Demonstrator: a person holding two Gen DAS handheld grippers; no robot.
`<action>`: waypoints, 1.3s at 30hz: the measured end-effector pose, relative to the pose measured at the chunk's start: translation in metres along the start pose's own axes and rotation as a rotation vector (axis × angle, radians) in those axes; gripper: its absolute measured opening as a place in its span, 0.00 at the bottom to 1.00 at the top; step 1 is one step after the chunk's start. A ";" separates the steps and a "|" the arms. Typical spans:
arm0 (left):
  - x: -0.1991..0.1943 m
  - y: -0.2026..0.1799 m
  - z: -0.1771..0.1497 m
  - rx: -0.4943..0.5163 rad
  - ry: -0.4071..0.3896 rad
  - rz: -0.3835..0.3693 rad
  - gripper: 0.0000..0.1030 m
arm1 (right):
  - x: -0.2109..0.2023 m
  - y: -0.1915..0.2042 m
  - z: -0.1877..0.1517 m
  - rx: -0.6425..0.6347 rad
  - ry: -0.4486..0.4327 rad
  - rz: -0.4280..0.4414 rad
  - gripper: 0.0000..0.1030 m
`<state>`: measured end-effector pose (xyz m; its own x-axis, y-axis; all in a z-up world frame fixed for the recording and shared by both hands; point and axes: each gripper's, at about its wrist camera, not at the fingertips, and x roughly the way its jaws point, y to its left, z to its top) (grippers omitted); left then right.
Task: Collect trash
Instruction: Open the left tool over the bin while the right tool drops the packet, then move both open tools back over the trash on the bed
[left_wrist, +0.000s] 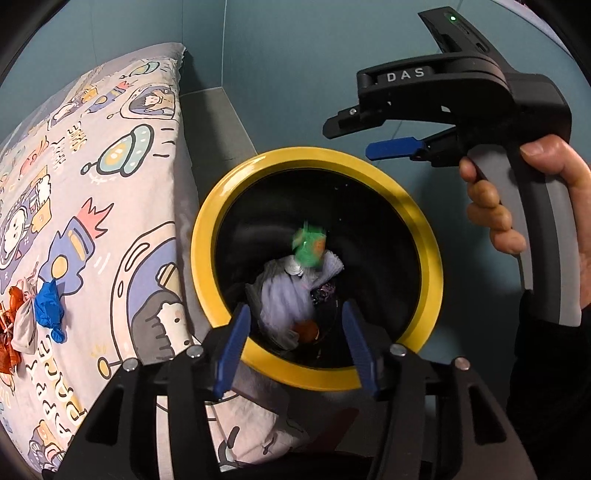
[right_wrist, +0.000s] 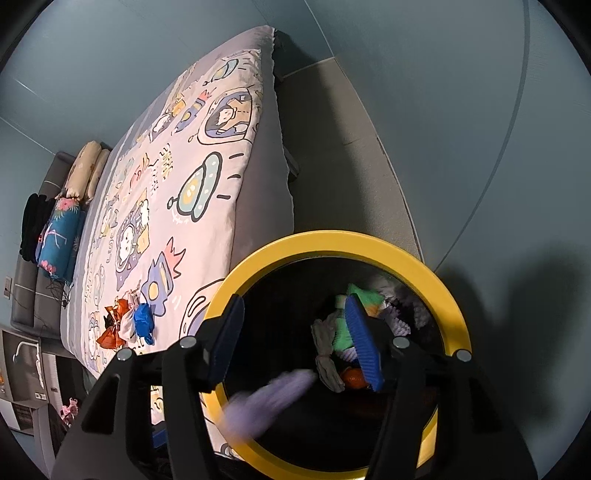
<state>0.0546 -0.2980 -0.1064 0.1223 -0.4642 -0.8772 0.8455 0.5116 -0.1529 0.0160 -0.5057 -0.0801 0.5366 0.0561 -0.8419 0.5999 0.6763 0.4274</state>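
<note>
Left claw (left_wrist: 295, 347): released, above yellow-rimmed bin (left_wrist: 207, 236).
Right claw (right_wrist: 295, 339): released, over same bin.
Lilac scrap (right_wrist: 266, 402): blurred, possibly falling in.

A bed (right_wrist: 207, 177) covered by a cartoon-printed sheet is seen on the left, with pillows (right_wrist: 86, 166) piled at its far end.

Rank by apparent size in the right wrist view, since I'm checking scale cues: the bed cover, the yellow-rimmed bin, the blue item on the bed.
1. Bed cover
2. Yellow-rimmed bin, though nearness inflates it
3. Blue item
</note>
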 end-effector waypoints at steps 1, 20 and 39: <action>-0.001 0.001 0.000 0.000 -0.002 0.000 0.50 | -0.001 0.001 0.000 -0.002 -0.003 0.000 0.53; -0.037 0.075 -0.013 -0.152 -0.060 0.086 0.65 | 0.002 0.060 -0.001 -0.125 0.009 0.019 0.58; -0.084 0.206 -0.058 -0.417 -0.114 0.238 0.72 | 0.065 0.200 -0.019 -0.388 0.131 0.053 0.59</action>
<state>0.1883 -0.1119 -0.0900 0.3626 -0.3633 -0.8582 0.5103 0.8480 -0.1434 0.1598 -0.3527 -0.0555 0.4658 0.1742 -0.8676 0.2916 0.8954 0.3364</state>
